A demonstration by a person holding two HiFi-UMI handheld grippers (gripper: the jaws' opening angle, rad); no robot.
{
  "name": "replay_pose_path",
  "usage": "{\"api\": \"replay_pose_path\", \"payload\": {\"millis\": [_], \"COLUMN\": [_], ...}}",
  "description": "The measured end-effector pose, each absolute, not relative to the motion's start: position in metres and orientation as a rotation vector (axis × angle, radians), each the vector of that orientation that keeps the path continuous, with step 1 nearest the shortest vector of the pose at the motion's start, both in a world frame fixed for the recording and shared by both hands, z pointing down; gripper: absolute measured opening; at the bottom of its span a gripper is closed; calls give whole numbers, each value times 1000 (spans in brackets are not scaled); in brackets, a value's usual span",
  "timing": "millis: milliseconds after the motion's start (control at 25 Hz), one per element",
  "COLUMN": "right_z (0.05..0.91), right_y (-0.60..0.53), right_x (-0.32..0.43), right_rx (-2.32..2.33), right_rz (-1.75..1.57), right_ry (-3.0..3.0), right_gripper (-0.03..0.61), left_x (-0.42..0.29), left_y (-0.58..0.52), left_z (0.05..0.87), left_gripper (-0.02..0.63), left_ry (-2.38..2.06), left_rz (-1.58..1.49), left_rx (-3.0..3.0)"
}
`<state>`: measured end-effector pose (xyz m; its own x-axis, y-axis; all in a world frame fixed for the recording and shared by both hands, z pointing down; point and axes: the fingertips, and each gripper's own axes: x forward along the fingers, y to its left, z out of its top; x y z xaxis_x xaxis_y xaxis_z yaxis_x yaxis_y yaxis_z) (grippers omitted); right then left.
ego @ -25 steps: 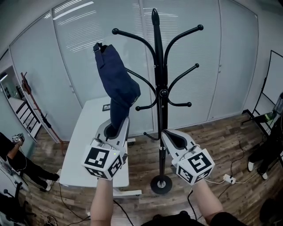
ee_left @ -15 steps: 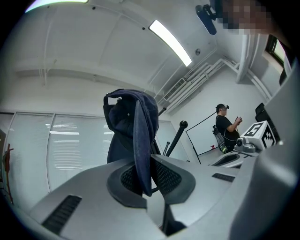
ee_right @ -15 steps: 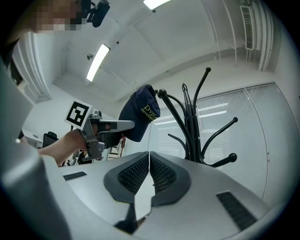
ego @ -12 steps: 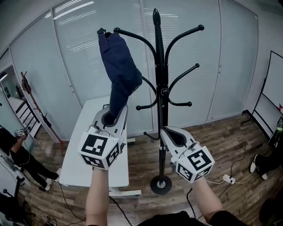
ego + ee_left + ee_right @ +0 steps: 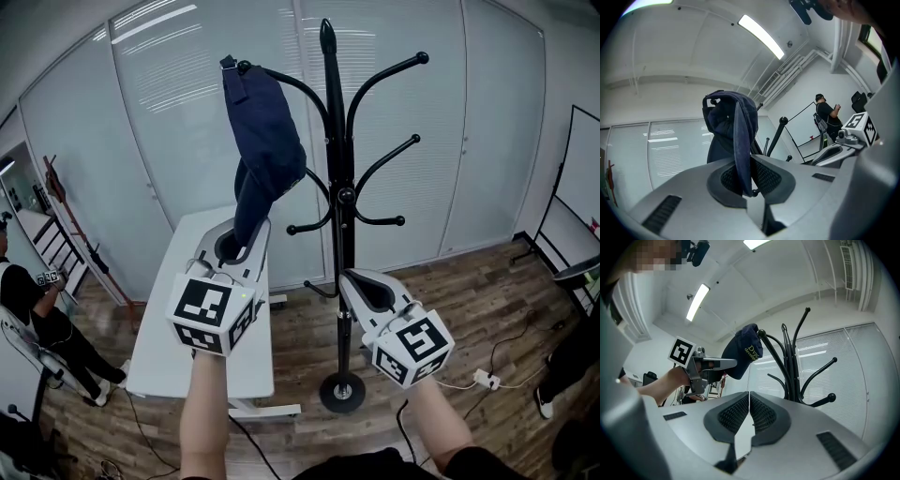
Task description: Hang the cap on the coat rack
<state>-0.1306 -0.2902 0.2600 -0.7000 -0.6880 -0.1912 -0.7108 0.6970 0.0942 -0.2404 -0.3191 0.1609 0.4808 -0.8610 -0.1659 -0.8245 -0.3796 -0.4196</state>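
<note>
A dark navy cap [image 5: 265, 141] is held up high by its brim in my left gripper [image 5: 242, 236], which is shut on it. The cap's top edge lies against the ball end of the upper left arm of the black coat rack [image 5: 337, 197]. In the left gripper view the cap [image 5: 733, 136] hangs between the jaws, with a rack arm [image 5: 777, 132] behind it. My right gripper [image 5: 367, 291] is shut and empty, low beside the rack's pole. The right gripper view shows the cap [image 5: 743, 351] at the rack [image 5: 792, 366] arm's tip.
A white table [image 5: 202, 309] stands behind and left of the rack, whose round base [image 5: 342, 392] sits on the wood floor. Glass partition walls stand behind. A person [image 5: 33, 323] is at the far left, and cables lie on the floor at right.
My left gripper has lifted the cap up and to the right, bringing its top from beside the upper left rack arm onto that arm's tip. The right gripper has stayed put.
</note>
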Motion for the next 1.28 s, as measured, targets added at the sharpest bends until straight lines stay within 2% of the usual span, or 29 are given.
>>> {"api": "replay_pose_path", "payload": {"millis": [640,1280], "right_z": [267,276], "right_y": [-287,-284], "right_x": [-121,-122], "right_rx": [-1166,-1167], "right_rz": [235,213], "right_ry": [2761,2789], "right_gripper": [32,32], "left_x": [-239,-241], "left_y": [-325,-328], "left_z": [165,186], "left_gripper": [31,31], "left_ry": [1377,1412], "left_rz": [-253,-208], "left_rx": [-2219,-2253]}}
